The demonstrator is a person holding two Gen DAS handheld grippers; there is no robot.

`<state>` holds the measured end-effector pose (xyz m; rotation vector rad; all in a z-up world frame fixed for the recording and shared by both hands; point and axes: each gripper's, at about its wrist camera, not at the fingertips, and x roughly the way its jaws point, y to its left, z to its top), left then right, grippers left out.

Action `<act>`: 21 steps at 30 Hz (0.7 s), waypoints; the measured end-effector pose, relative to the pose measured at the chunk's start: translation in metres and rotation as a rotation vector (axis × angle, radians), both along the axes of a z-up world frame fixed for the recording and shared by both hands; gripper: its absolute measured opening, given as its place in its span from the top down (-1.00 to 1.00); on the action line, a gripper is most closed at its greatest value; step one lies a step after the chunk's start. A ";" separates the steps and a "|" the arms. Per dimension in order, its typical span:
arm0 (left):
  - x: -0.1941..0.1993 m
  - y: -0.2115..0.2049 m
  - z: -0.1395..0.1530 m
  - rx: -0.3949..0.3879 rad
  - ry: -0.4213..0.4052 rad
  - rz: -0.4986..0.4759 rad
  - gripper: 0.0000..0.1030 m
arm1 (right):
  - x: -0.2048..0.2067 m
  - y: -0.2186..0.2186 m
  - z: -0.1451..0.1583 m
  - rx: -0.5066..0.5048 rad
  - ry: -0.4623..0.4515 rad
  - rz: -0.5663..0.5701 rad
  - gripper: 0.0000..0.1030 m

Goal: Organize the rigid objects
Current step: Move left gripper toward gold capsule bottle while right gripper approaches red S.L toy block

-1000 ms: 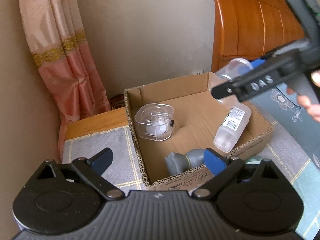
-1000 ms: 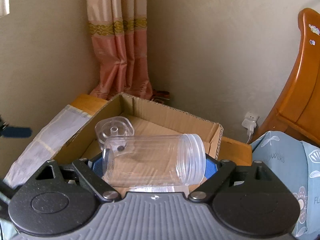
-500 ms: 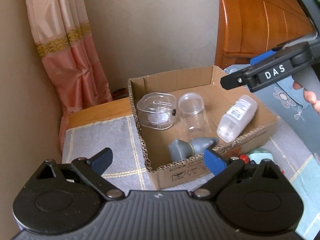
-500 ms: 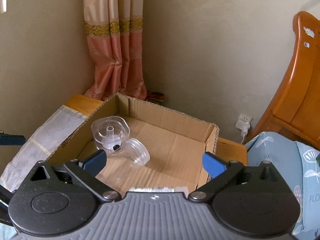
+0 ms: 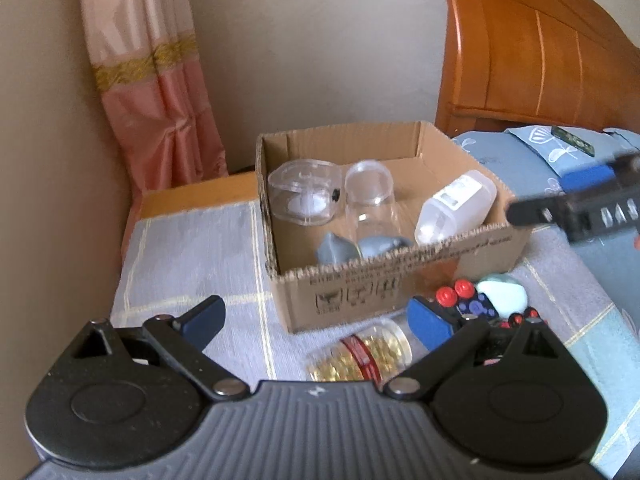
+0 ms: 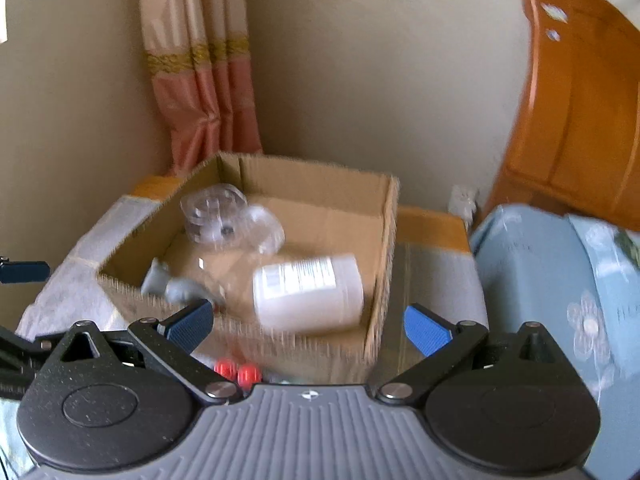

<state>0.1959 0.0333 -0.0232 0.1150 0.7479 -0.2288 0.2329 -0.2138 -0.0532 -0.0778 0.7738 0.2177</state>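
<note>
Cardboard box [image 5: 384, 280] holds a clear case [image 5: 304, 196], clear jar [image 5: 370, 200], white bottle [image 5: 456, 208] and grey thing [image 5: 340, 248]. Pill jar [image 5: 368, 354] lies just in front, between the left hand-held gripper [image 5: 320, 320] fingers, which are wide apart.

left claw [image 5: 316, 322]: black arms, blue pads, silver screws, ribbed grey body | right claw [image 6: 308, 324]: same build, white "DAS" lettering

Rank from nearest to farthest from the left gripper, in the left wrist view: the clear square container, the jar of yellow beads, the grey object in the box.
1. Jar of yellow beads, lying outside the box, just ahead of the left gripper.
2. Grey object, at the box's near wall.
3. Clear square container, at the box's far left.
</note>
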 end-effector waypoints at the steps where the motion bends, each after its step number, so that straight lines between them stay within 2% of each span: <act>1: -0.003 0.000 -0.003 -0.004 0.003 0.012 -0.89 | -0.006 -0.002 -0.007 0.006 0.017 -0.005 -1.00; 6: -0.016 0.000 -0.015 -0.019 0.016 0.065 -0.89 | -0.030 -0.001 -0.045 -0.001 0.114 -0.016 -1.00; 9: -0.022 -0.001 -0.021 -0.018 0.018 0.083 -0.89 | -0.036 0.002 -0.067 -0.033 0.161 -0.025 -1.00; 12: -0.026 -0.002 -0.024 -0.025 0.026 0.084 -0.89 | -0.037 -0.001 -0.082 -0.019 0.199 -0.048 -1.00; 16: -0.027 -0.004 -0.027 -0.018 0.033 0.077 -0.89 | -0.036 -0.009 -0.093 0.001 0.223 -0.084 -1.00; 21: -0.026 -0.004 -0.032 -0.015 0.043 0.076 -0.89 | -0.036 -0.020 -0.099 -0.005 0.205 -0.145 -1.00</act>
